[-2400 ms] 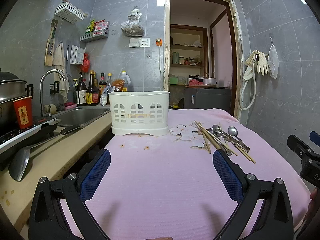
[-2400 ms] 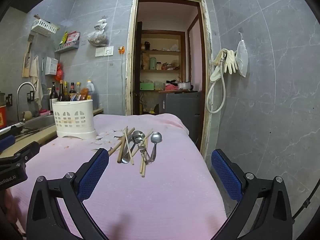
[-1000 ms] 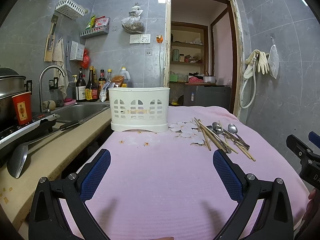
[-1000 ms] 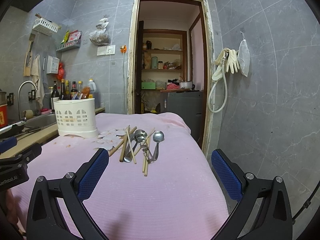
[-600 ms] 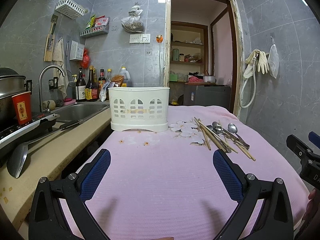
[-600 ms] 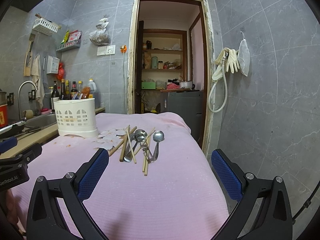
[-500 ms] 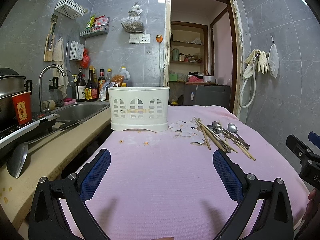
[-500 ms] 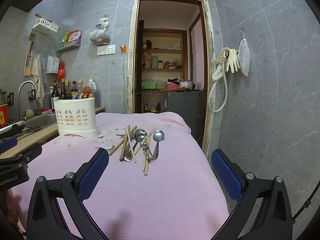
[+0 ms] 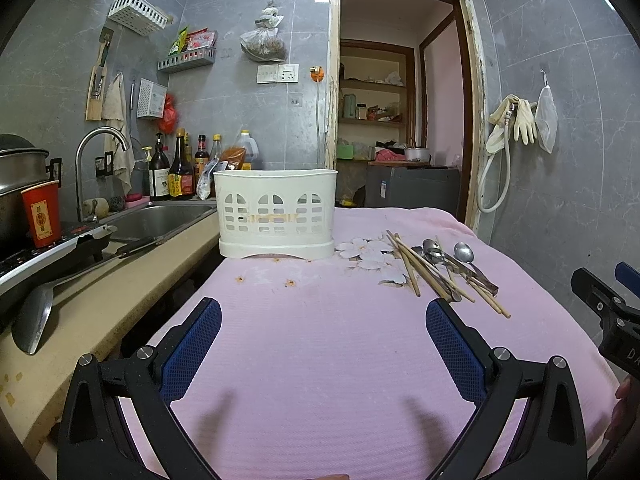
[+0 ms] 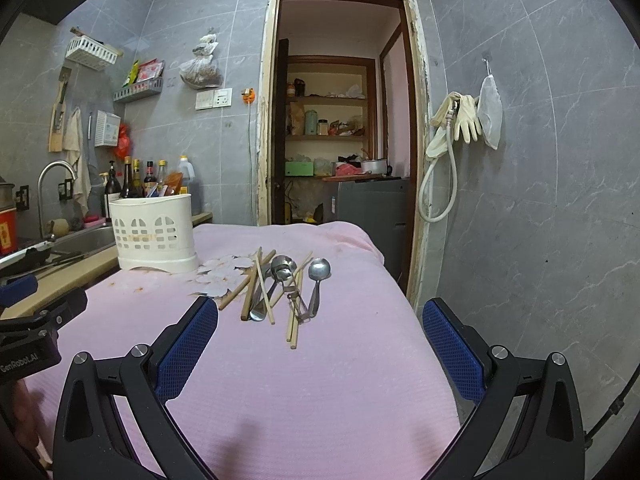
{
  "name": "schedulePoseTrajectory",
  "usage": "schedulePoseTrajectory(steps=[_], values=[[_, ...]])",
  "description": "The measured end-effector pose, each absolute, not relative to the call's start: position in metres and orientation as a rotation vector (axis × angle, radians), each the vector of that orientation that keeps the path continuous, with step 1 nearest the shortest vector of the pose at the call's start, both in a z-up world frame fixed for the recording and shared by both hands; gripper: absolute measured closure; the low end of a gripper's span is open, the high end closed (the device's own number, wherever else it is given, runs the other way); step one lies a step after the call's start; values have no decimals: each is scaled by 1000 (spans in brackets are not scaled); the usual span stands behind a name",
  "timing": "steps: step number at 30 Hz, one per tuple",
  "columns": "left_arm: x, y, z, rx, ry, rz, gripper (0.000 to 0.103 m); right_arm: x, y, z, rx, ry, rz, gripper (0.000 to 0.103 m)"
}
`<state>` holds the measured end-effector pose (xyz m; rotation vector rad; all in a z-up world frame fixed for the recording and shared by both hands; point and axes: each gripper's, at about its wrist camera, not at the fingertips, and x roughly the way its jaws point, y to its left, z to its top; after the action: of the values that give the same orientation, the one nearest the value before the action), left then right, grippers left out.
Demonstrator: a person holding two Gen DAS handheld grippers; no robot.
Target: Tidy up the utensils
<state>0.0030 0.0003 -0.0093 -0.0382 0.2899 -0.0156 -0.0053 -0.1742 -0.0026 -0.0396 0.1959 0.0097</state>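
Both tools hang low over the pink-covered worktop (image 9: 320, 340), empty. Left tool (image 9: 323, 344): fingers spread wide. Right tool (image 10: 320, 344): same, spread, gripping nothing.

Task items: chopsticks (image 10: 256, 284) and spoons (image 10: 318, 276) lie in a crossed heap on the cloth, ahead of my right tool. White slotted utensil holder (image 9: 276, 214) stands upright at the far left of the cloth, well apart from the heap.

Risks, my judgement:
- Heap is tangled; pinching one chopstick may drag or flick its neighbours.
- Spoons are thin, flat and slick; pads could slip off.
- Holder looks light and sits near the cloth's edge beside the sink (image 9: 160, 220); a sideways knock could tip it.

Around: bottles (image 9: 176, 172) behind the holder, ladle (image 9: 36, 316) on the side counter. Nothing blocks the path from heap to holder.
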Motion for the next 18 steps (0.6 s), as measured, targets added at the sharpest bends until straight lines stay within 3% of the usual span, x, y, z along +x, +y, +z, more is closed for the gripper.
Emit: schedulePoseTrajectory(steps=[11,18], values=[[11,2,6,-45,259,-16,3,3,-178,1,-12,207,72,0],[60,-2,33,-24,324,-44,3,41,-187,26,-55,243,172,0]])
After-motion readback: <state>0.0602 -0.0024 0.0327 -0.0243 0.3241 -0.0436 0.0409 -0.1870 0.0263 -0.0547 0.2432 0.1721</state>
